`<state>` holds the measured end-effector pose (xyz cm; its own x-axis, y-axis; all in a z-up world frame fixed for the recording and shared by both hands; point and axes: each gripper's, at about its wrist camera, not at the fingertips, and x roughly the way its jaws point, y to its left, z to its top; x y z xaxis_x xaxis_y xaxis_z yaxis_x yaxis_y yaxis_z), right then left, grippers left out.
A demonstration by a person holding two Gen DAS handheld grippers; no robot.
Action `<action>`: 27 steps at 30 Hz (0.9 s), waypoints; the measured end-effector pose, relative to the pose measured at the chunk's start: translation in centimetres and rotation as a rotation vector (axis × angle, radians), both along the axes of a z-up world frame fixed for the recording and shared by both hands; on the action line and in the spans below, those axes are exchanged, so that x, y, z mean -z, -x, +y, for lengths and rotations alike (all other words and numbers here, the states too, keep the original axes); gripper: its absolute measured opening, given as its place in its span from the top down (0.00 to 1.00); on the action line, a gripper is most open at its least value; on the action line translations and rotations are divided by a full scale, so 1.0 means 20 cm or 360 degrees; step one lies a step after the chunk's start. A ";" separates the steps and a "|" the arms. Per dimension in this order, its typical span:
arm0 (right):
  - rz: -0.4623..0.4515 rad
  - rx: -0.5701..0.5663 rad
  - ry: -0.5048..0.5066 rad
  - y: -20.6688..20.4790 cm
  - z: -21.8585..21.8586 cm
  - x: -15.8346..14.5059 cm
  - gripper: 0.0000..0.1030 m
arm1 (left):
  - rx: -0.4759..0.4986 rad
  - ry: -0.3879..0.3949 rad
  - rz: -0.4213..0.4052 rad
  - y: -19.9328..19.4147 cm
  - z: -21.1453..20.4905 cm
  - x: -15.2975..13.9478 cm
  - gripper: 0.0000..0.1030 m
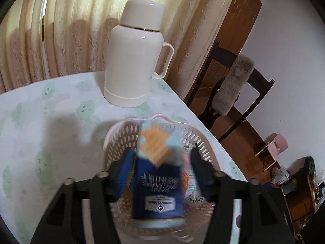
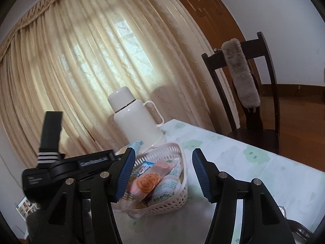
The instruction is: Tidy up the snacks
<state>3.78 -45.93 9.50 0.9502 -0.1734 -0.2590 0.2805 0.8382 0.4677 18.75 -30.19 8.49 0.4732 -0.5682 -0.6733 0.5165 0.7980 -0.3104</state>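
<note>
A blue snack packet with an orange picture and a white label hangs blurred over the white slotted basket. It is between the fingers of my left gripper, which stand open, with a gap on the packet's right side. In the right wrist view the basket holds several packets, among them an orange-swirl one and a green-and-white one. My right gripper is open near the basket with nothing between its blue pads. The left gripper's black body shows at the left.
A white thermos jug stands behind the basket near the curtain. The table carries a pale green-patterned cloth. A dark wooden chair with a grey fur pad stands at the table's right edge.
</note>
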 end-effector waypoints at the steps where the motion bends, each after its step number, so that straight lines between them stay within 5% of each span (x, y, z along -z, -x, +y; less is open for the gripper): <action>1: 0.0000 -0.0003 -0.0001 0.00 0.00 0.00 0.42 | -0.0009 0.0016 -0.0005 0.00 0.02 0.00 0.34; 27: 0.0023 0.0031 -0.0040 0.00 -0.01 0.03 0.41 | -0.0131 -0.0312 -0.0177 0.06 0.03 0.09 0.26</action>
<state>3.69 -46.16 8.96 0.9428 -0.1853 -0.2770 0.3036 0.8204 0.4845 17.60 -29.67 6.74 0.5898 -0.3881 -0.7082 0.4697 0.8782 -0.0901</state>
